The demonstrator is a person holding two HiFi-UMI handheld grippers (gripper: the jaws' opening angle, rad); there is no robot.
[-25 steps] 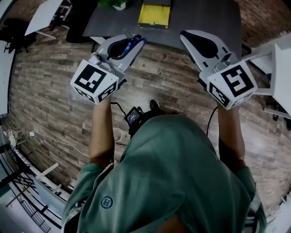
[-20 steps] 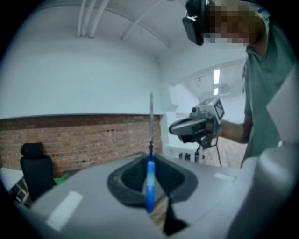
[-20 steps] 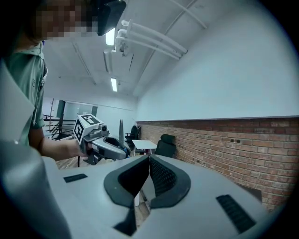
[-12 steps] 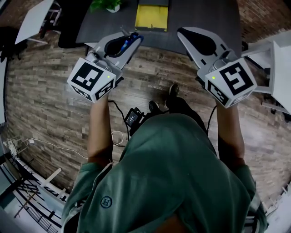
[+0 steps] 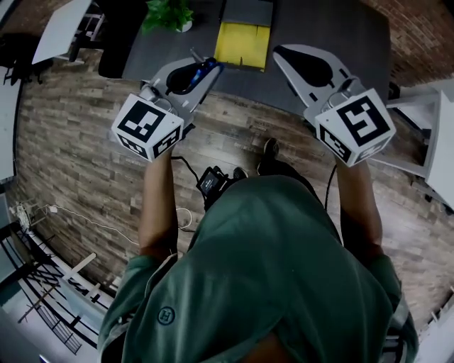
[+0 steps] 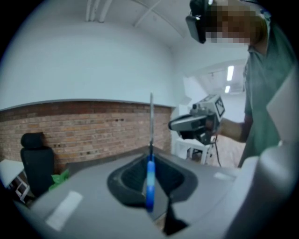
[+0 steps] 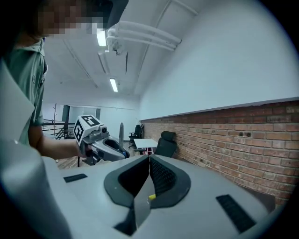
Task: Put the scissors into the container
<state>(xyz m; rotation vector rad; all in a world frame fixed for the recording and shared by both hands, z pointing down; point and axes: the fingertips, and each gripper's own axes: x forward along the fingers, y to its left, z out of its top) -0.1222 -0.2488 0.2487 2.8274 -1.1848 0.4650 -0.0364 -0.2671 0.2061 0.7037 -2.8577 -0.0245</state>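
Observation:
The scissors [image 5: 201, 69] have a blue handle and a thin metal blade. My left gripper [image 5: 210, 65] is shut on them, and in the left gripper view the blue handle [image 6: 149, 179] sits between the jaws with the blade standing straight up. The yellow container [image 5: 243, 37] lies on the dark table [image 5: 326, 25], just beyond and to the right of the left gripper's tip. My right gripper [image 5: 281, 52] hovers over the table's near edge, right of the container, with its jaws meeting [image 7: 149, 158] and nothing between them. In the right gripper view the left gripper [image 7: 100, 140] shows with the blade up.
A green plant [image 5: 169, 14] stands at the table's far left by a black chair [image 5: 117, 35]. White tables stand at the left [image 5: 60, 28] and right [image 5: 440, 135]. The floor is wood plank. A small device [image 5: 211, 183] with cables hangs at the person's waist.
Both grippers have moved forward toward the dark table. The yellow container sits lower and nearer in the head view, and the plant has come into sight. The scissors stay gripped.

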